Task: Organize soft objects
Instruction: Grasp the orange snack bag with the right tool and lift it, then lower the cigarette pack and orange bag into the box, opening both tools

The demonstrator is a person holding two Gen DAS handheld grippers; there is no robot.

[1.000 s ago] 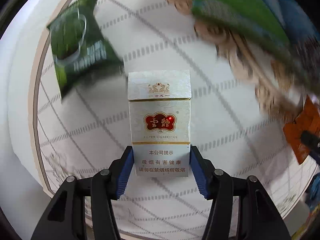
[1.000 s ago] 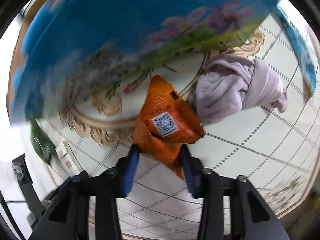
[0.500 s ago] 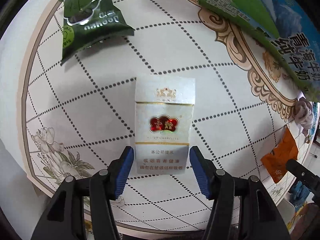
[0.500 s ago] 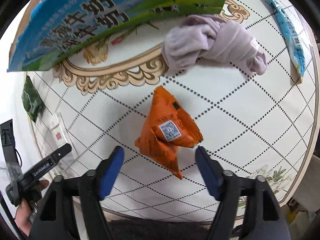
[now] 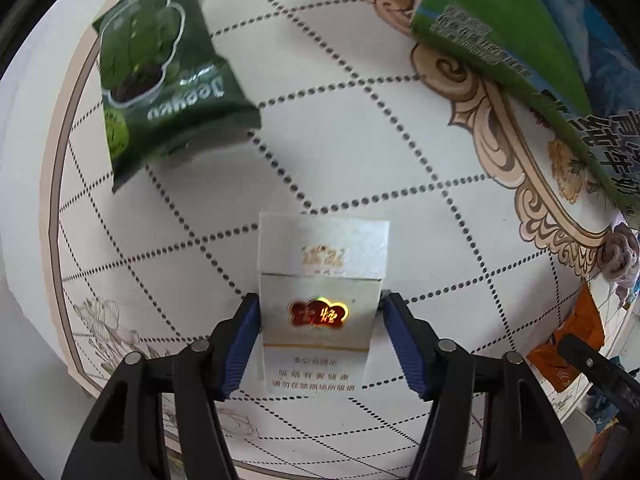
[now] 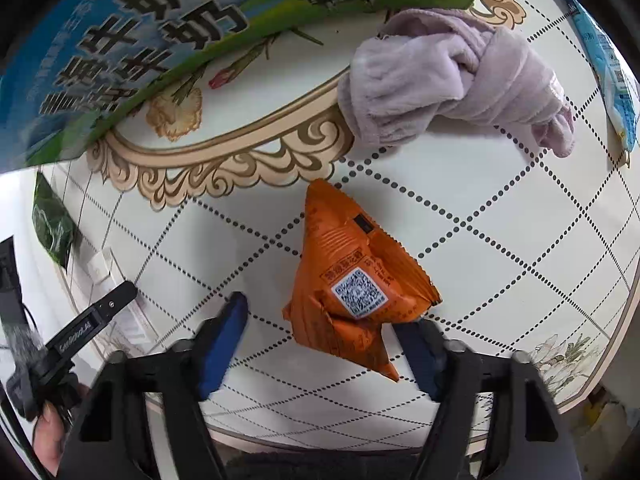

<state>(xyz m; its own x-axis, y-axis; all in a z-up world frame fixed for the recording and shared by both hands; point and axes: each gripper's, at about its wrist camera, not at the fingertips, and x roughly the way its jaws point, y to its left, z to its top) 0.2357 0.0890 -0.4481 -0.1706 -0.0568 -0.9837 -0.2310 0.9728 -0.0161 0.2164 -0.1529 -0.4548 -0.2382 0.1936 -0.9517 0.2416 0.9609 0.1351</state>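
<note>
Grasping is in hand: left gripper (image 5: 319, 330) brackets the pack (image 5: 320, 308) on the table (image 5: 360, 140), pads touching or nearly; I cannot tell. Right gripper (image 6: 326, 344) gapes around the orange bag (image 6: 352, 284). Next, I judge, both must close gently.
</note>
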